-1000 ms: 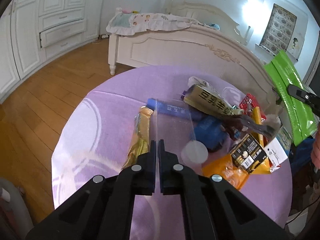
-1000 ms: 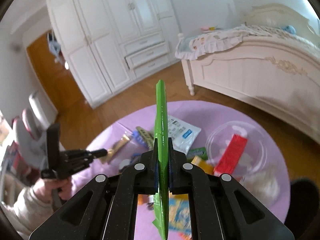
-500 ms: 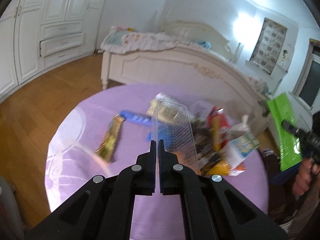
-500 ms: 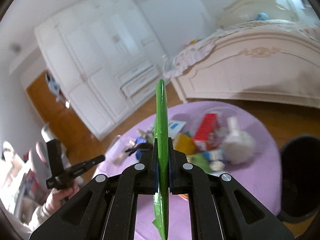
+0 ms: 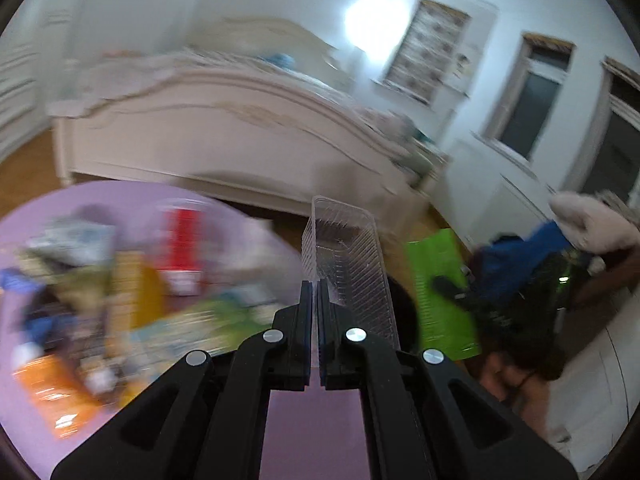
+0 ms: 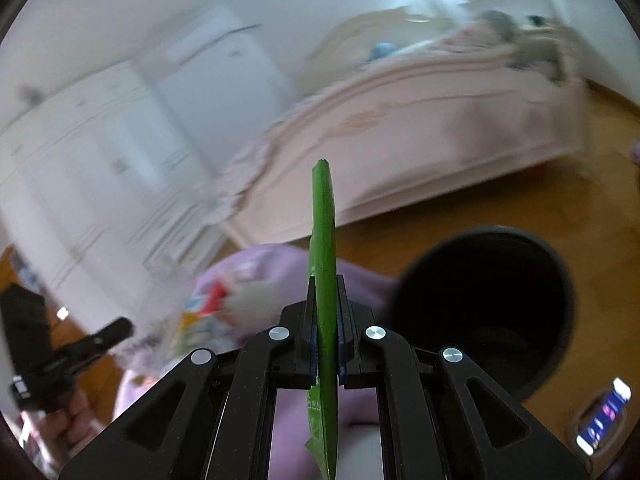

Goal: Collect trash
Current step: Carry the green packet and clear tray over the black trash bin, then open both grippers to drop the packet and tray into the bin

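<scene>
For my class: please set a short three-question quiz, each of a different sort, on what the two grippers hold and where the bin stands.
1. True or false: the left gripper holds a red box.
2. The right gripper grips: A a green packet; B a spoon; C nothing.
3. Fill in: in the right wrist view, the black bin stands on the ____ floor.

Key: 1 false, it holds a clear plastic tray; 2 A; 3 wooden.

Blurred beyond telling apart: mixed colourful wrappers [image 5: 120,300] on round purple table [image 5: 312,420]. Cut off at bottom edge: flat green packet [image 6: 323,280].
</scene>
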Action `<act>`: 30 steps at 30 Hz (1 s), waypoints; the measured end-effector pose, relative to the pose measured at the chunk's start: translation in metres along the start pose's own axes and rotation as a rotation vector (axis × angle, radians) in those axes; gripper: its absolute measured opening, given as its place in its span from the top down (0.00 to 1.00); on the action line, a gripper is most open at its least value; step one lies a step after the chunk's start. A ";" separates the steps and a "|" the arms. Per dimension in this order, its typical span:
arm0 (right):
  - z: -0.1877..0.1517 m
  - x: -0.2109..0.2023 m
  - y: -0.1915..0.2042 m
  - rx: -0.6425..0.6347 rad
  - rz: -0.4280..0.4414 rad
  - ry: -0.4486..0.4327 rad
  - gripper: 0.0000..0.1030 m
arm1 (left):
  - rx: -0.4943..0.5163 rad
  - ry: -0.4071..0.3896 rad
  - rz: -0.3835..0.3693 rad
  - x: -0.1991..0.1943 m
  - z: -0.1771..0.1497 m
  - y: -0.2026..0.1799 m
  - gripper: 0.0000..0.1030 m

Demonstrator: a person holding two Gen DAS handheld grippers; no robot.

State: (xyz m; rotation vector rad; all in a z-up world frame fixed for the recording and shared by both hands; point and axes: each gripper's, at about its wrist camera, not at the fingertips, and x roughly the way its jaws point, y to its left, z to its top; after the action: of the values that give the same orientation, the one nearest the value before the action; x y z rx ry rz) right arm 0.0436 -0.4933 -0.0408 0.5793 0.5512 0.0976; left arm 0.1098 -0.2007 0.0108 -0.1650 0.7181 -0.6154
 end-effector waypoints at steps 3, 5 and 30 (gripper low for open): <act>-0.002 0.009 -0.046 0.084 -0.055 -0.001 0.93 | 0.044 0.065 -0.053 0.053 0.008 -0.033 0.97; -0.005 0.015 -0.069 0.120 -0.079 0.002 0.93 | 0.060 0.109 -0.079 0.091 0.015 -0.052 0.97; -0.009 0.044 -0.109 0.230 -0.048 0.071 0.33 | 0.104 0.305 -0.022 0.161 0.000 -0.096 0.92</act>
State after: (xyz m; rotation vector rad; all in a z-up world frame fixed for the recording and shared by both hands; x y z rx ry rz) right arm 0.0699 -0.5698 -0.1272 0.7884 0.6494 0.0090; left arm 0.1594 -0.3721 -0.0473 0.0190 0.9766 -0.7056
